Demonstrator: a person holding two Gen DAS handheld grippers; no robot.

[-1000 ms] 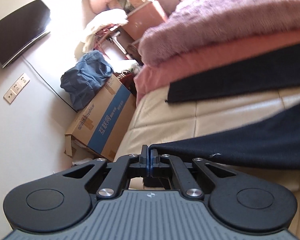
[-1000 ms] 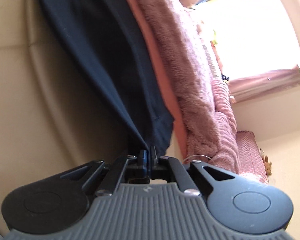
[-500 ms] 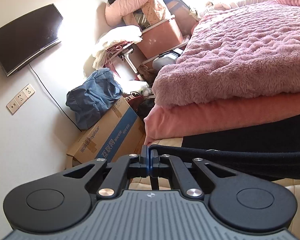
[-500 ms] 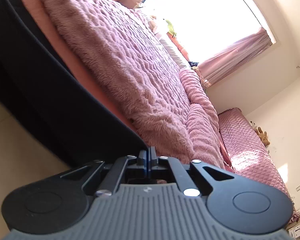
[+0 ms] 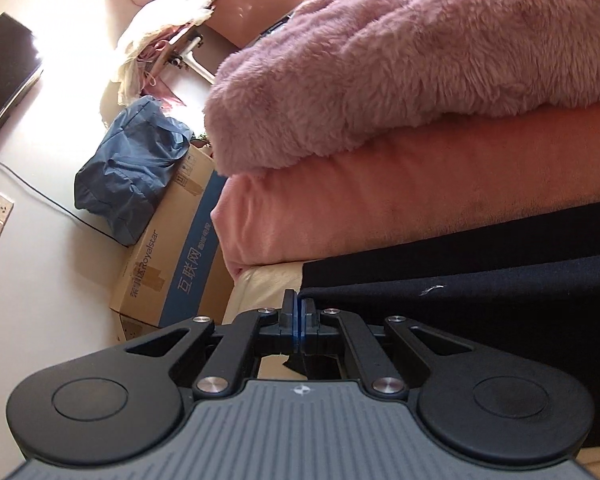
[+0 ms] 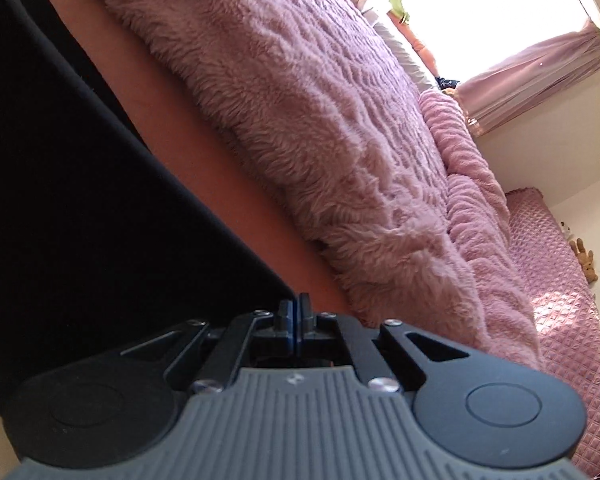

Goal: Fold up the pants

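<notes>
So both grippers are mid-fold right now. A second ago the dark navy fabric pants (image 5: 480, 312) were stretched out over the cream quilted surface (image 5: 268, 284) with lots of that cream showing; now the carried edge has travelled to the far side and lies right along the back edge of the pants, up against the salmon-pink blanket (image 5: 400, 208). Looks to me like the near half has been brought over onto the far half, so this fold is close to done and mostly needs laying down and letting go.

The left gripper (image 5: 299, 320) is clamped shut on the left corner of the pants edge, cloth running off to the right from its tips. The right gripper (image 6: 296, 316) is pinched shut on the dark cloth too, at the right end, with the fluffy mauve-pink throw (image 6: 320, 120) piled just beyond.

Containers: off to the left there's a brown cardboard box with a blue stripe (image 5: 168, 264) with a rumpled blue fabric bag (image 5: 128, 184) sitting on top of it. Can't tell what's inside either. Farther back there's a pinkish-brown storage box (image 5: 256, 8), contents unclear.
</notes>
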